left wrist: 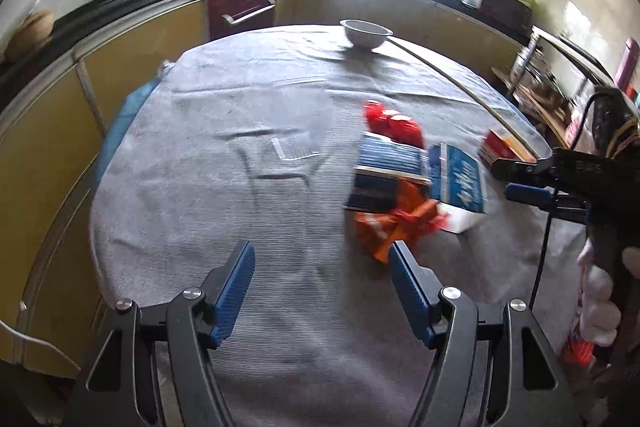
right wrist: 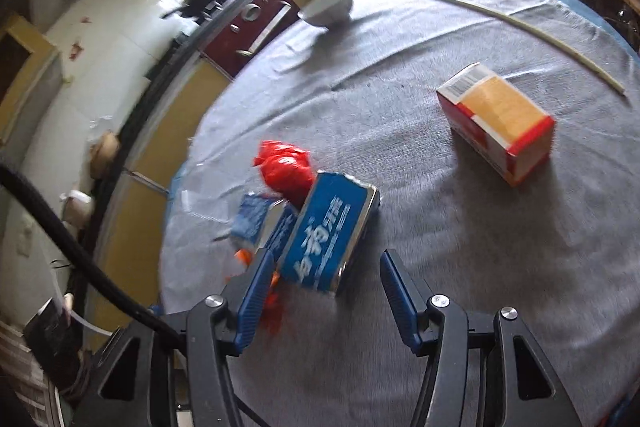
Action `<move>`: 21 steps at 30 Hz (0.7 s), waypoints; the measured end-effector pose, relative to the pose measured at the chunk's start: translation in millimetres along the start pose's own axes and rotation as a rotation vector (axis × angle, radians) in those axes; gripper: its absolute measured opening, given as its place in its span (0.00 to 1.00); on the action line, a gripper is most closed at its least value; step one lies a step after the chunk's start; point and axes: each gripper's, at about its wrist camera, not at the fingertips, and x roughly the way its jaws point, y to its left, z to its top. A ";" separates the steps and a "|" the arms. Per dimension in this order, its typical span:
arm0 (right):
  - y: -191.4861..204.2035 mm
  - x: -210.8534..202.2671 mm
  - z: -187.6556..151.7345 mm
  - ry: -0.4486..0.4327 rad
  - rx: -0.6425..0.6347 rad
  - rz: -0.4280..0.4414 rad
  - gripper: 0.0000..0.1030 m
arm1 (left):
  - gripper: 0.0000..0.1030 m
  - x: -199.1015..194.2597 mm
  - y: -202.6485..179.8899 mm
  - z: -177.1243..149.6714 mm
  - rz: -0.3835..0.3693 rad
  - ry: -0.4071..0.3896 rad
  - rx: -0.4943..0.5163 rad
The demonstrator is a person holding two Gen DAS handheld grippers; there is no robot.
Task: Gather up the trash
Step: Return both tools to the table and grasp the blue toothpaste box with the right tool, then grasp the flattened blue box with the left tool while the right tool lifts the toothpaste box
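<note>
The bench (left wrist: pixel 248 211) is covered with a grey cloth, and the trash lies on it in a loose group.

In the left wrist view, the left hand-held gripper (left wrist: pixel 322 259) is at the bottom of the frame. Its blue pads are apart at a middle width and nothing is between them; below them is only grey cloth. Just above its right pad lies a crumpled orange wrapper (left wrist: pixel 390 225). Above the wrapper, right of centre, is a dark blue box (left wrist: pixel 386 167), and beside it stands a blue toothpaste box (left wrist: pixel 460 183). A red plastic bag (left wrist: pixel 394 125) lies behind these. A white bowl (left wrist: pixel 365 33) stands at the far edge of the bench, in the upper centre. The right hand-held gripper (left wrist: pixel 516 179) comes in from the right edge of this frame.

In the right wrist view, the right hand-held gripper (right wrist: pixel 326 267) is at the bottom centre, its pads also apart at a middle width and holding nothing. The lower end of the blue toothpaste box (right wrist: pixel 330 233) is just above the gap, near the left pad; whether it touches I cannot tell. The red plastic bag (right wrist: pixel 286 167) is behind it. An orange and red carton (right wrist: pixel 496 121) lies well apart, in the right part of the frame. The white bowl (right wrist: pixel 328 9) is in the upper centre.
</note>
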 end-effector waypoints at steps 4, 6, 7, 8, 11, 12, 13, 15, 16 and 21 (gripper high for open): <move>2.4 28.8 13.5 0.042 0.031 -0.068 0.58 | 0.67 2.2 21.4 -4.3 0.028 0.007 -0.040; 3.5 40.6 18.3 0.056 0.054 -0.093 0.58 | 0.67 2.7 30.8 -6.5 0.036 0.008 -0.059; 4.5 45.0 20.2 0.062 0.060 -0.104 0.58 | 0.67 2.3 35.4 -7.2 0.039 0.008 -0.071; 6.8 49.1 21.8 0.068 0.061 -0.123 0.58 | 0.67 1.8 38.1 -7.5 0.039 0.007 -0.078; 14.6 60.8 25.0 0.080 0.050 -0.169 0.58 | 0.67 0.7 44.3 -7.5 0.043 0.003 -0.090; 18.8 64.7 25.8 0.081 0.037 -0.188 0.59 | 0.67 0.3 45.2 -7.3 0.045 0.002 -0.090; 23.1 67.3 26.0 0.077 0.020 -0.209 0.59 | 0.67 0.0 45.8 -7.0 0.046 0.000 -0.090; 30.2 71.1 25.3 0.069 -0.014 -0.240 0.59 | 0.68 -1.7 46.5 -6.2 0.042 -0.003 -0.091; 31.7 74.1 23.8 0.072 -0.029 -0.253 0.59 | 0.68 -2.5 46.2 -5.6 0.040 -0.004 -0.089; 31.5 77.8 17.4 0.066 -0.086 -0.254 0.57 | 0.68 -3.1 36.7 1.0 0.020 0.002 -0.075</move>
